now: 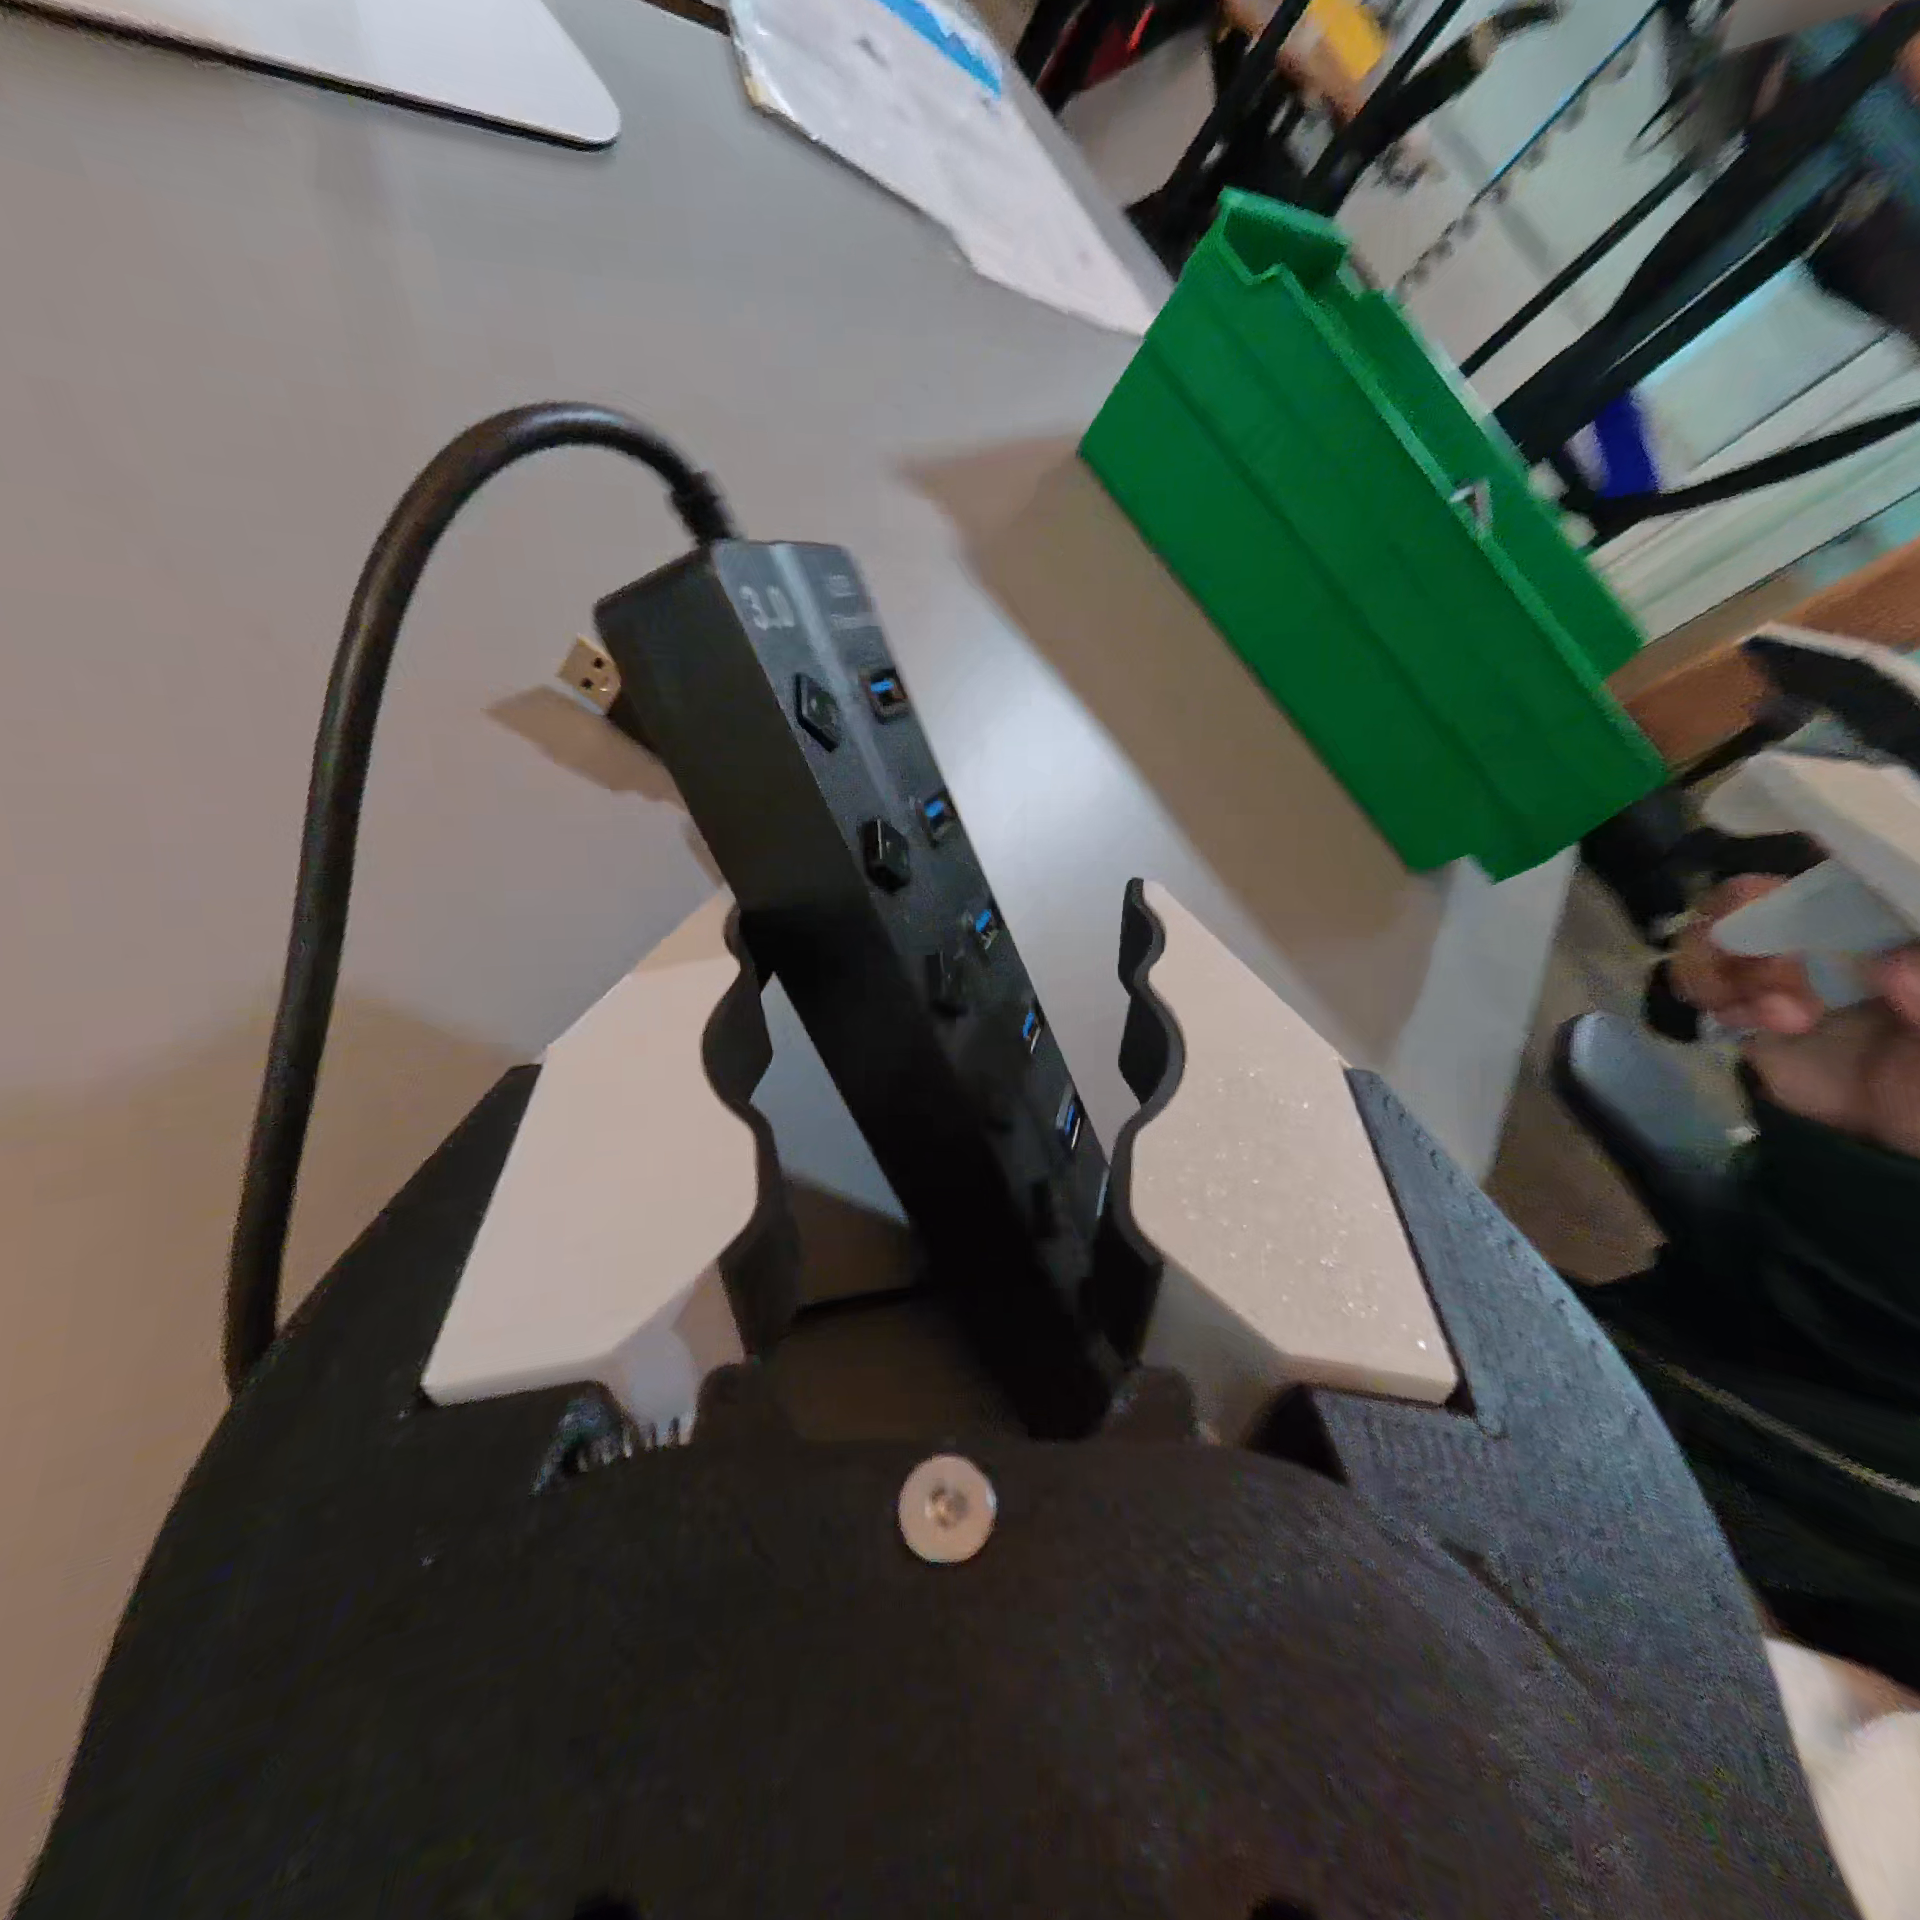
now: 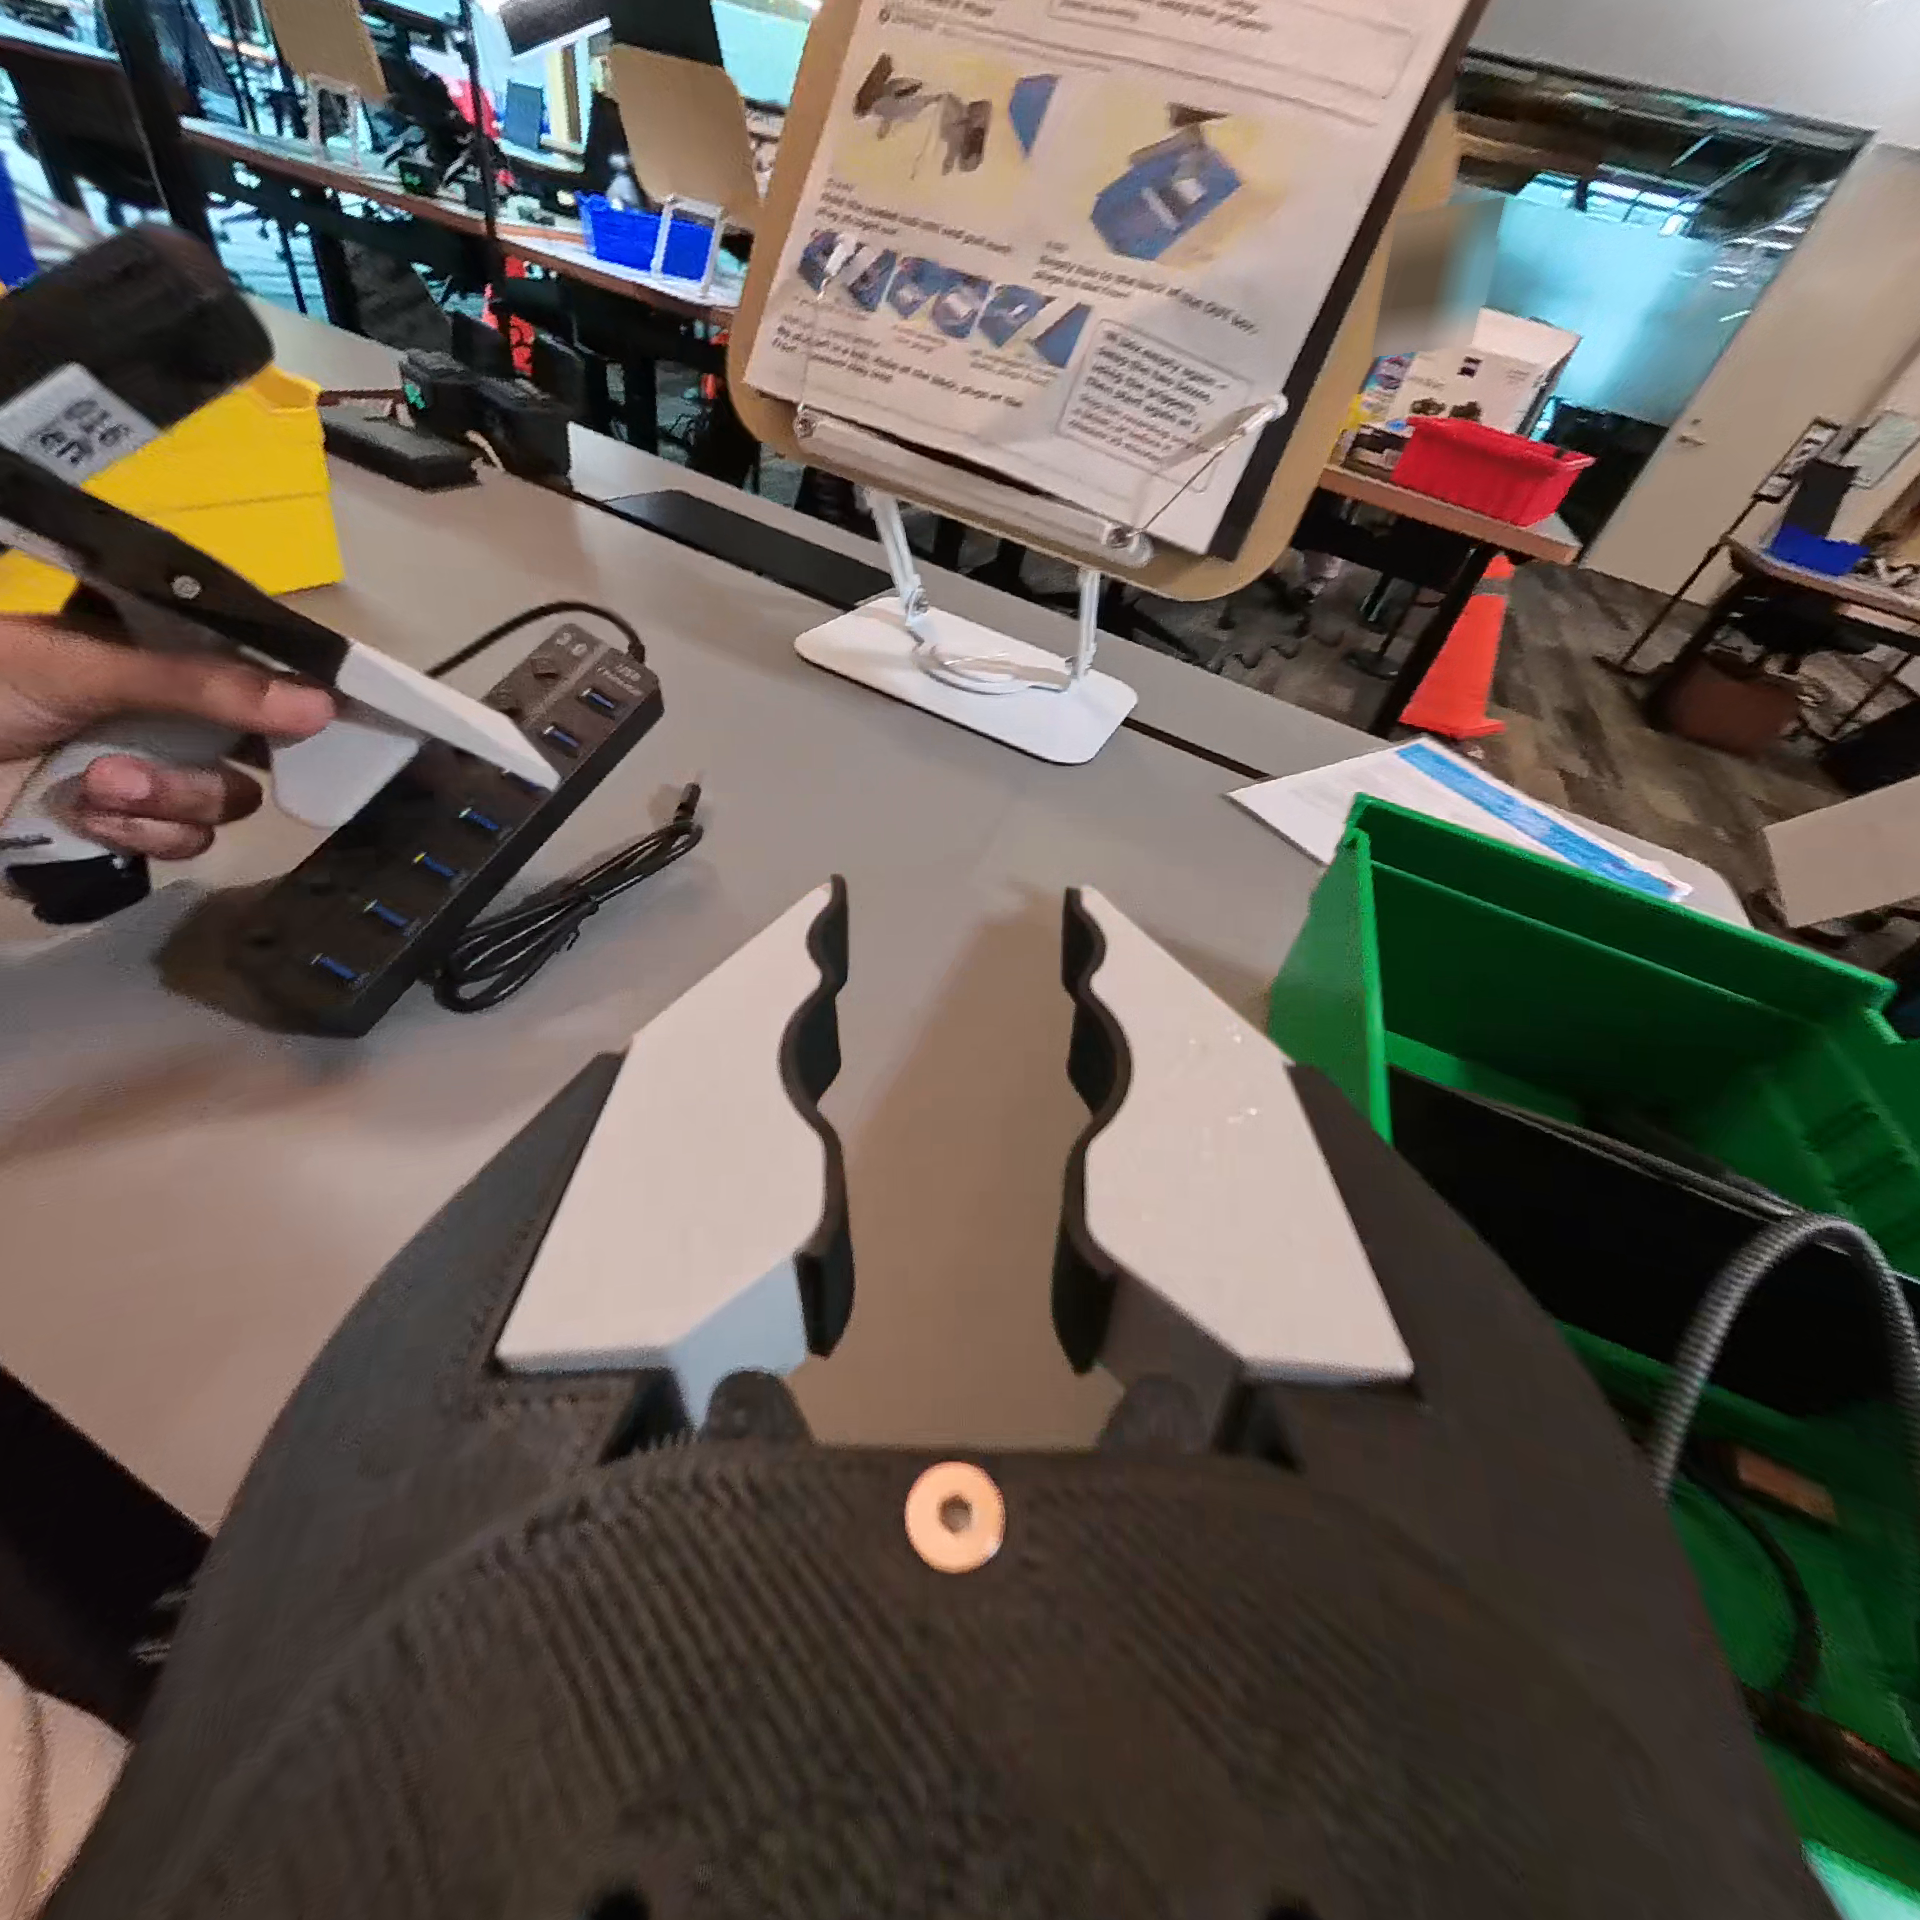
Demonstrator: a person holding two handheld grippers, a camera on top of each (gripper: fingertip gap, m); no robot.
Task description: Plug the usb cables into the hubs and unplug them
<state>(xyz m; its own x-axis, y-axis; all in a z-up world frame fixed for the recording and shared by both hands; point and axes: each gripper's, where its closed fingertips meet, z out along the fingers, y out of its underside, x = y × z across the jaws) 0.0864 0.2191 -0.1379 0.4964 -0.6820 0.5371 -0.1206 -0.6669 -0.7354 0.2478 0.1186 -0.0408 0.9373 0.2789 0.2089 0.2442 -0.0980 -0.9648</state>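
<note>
You are in a shared lab or workshop: long grey worktables (image 2: 935,831), plastic parts bins in green (image 2: 1558,997), yellow (image 2: 249,488) and red (image 2: 1486,468), a printed instruction sheet on a stand (image 2: 1060,260), and an orange traffic cone (image 2: 1465,665).

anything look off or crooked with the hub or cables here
Yes, mildly. The black usb hub sits slanted between the left gripper's jaws rather than square to them; its ports are all empty. Its own cable loops back, plug unconnected. A second black cable lies bundled on the table.
</note>
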